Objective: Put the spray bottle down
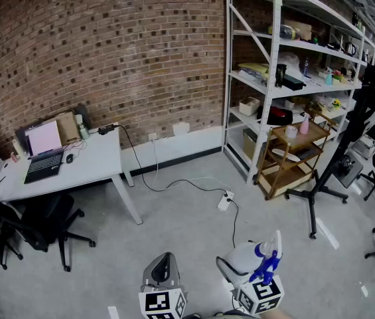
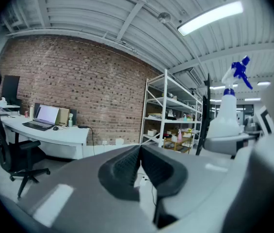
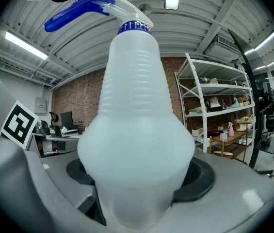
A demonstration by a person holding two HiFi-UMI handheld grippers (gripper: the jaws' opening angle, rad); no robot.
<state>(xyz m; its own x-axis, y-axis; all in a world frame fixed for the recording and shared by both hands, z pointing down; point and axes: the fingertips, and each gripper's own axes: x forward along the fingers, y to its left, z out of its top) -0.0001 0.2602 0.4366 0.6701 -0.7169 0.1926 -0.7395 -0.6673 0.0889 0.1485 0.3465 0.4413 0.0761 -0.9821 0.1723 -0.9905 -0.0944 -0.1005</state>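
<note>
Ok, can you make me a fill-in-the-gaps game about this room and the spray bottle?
1. The spray bottle is held by the ____ gripper.
2. The bottle's trigger is coloured ____.
3. The wall behind the desk is made of ____.
4. The open computer on the desk is a ____.
Missing words: right, blue, brick, laptop.

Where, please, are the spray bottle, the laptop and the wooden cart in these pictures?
spray bottle (image 3: pixel 137 130), right gripper view, white body.
laptop (image 1: pixel 44 138), head view, lit screen.
wooden cart (image 1: pixel 314 135), head view, top tray.

Open floor ahead; desk left, shelving right.
</note>
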